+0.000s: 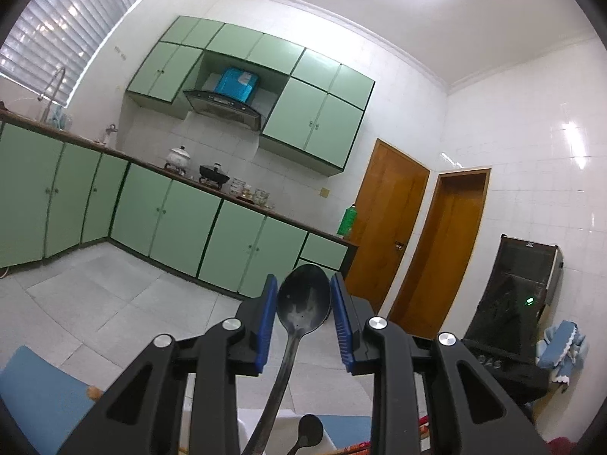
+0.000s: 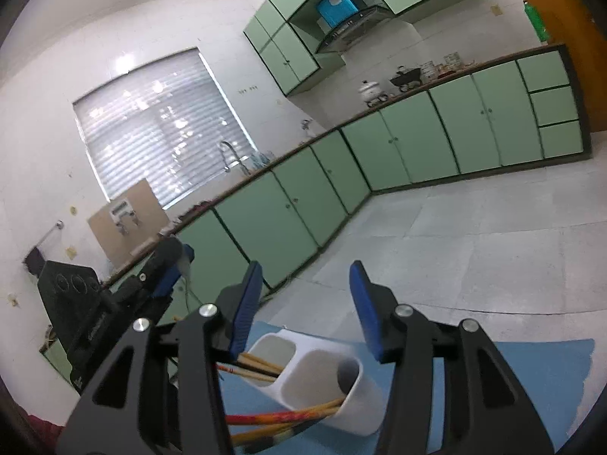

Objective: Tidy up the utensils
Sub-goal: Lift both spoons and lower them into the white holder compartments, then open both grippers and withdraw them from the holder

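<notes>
My left gripper (image 1: 303,278) is shut on a dark metal spoon (image 1: 303,303). The blue pads press the sides of its bowl and the handle runs down toward the camera. A second dark spoon (image 1: 308,432) shows at the bottom edge. In the right wrist view my right gripper (image 2: 305,269) stands open with nothing between its pads. Below it, a white utensil holder (image 2: 341,402) with several compartments rests on a blue mat (image 2: 512,379). Wooden chopsticks (image 2: 261,364) and red-and-yellow chopsticks (image 2: 288,415) stick out of it toward the camera. The left gripper (image 2: 170,265) appears at the left of this view.
Green cabinets (image 1: 182,220) under a brown counter line the far walls, with pots and jars on top. Two wooden doors (image 1: 436,250) stand at the right. A black appliance (image 1: 512,303) sits beside them. The blue mat (image 1: 38,386) lies below the left gripper.
</notes>
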`<state>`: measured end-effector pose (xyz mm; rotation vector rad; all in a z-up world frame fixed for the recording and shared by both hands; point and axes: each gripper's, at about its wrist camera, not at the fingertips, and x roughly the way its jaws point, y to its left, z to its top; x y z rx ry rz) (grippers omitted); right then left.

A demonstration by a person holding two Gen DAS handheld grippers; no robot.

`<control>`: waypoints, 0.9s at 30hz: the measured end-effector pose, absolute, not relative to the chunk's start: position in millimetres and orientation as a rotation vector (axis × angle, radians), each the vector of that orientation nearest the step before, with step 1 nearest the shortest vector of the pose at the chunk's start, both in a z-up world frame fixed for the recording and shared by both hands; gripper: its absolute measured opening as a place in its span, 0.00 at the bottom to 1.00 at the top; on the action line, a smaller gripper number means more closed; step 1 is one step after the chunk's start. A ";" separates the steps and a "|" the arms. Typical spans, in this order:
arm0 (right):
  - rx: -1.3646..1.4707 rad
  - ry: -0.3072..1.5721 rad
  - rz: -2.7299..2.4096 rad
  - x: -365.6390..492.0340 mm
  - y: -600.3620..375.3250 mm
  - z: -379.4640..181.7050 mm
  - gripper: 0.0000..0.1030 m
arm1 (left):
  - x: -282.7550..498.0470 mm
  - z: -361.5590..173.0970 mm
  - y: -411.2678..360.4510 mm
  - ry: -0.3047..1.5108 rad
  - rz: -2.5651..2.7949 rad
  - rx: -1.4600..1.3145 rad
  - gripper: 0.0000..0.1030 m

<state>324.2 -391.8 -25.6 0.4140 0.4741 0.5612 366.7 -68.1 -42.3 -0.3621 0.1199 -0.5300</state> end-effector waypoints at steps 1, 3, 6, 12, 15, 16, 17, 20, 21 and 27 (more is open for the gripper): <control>0.417 0.467 0.556 319.2 -391.5 -23.5 0.46 | 367.5 -41.7 -67.9 0.123 -0.526 -0.367 0.28; 0.413 0.459 0.532 312.1 -393.1 -22.8 0.46 | 369.6 -41.9 -68.8 0.127 -0.518 -0.371 0.28; 0.417 0.446 0.506 306.6 -400.5 -26.7 0.46 | 374.7 -42.5 -70.9 0.126 -0.519 -0.406 0.28; 0.460 0.426 0.517 304.2 -416.4 -41.2 0.46 | 382.5 -49.8 -93.7 0.110 -0.500 -0.356 0.28; 0.472 0.418 0.528 303.4 -420.3 -47.5 0.46 | 384.3 -51.1 -99.4 0.095 -0.485 -0.321 0.28; 0.474 0.419 0.532 303.0 -419.7 -49.8 0.46 | 384.8 -51.5 -100.3 0.091 -0.479 -0.312 0.28; 0.472 0.420 0.533 302.6 -419.7 -51.1 0.45 | 384.9 -51.3 -100.5 0.086 -0.478 -0.310 0.28; 0.445 0.424 0.535 300.9 -413.5 -53.0 0.45 | 382.1 -52.2 -99.7 0.077 -0.476 -0.308 0.29; 0.438 0.426 0.536 301.2 -411.2 -52.5 0.45 | 382.1 -51.6 -99.6 0.080 -0.474 -0.308 0.32; 0.413 0.433 0.539 298.0 -402.9 -48.6 0.45 | 370.5 -47.5 -98.9 0.084 -0.467 -0.281 0.35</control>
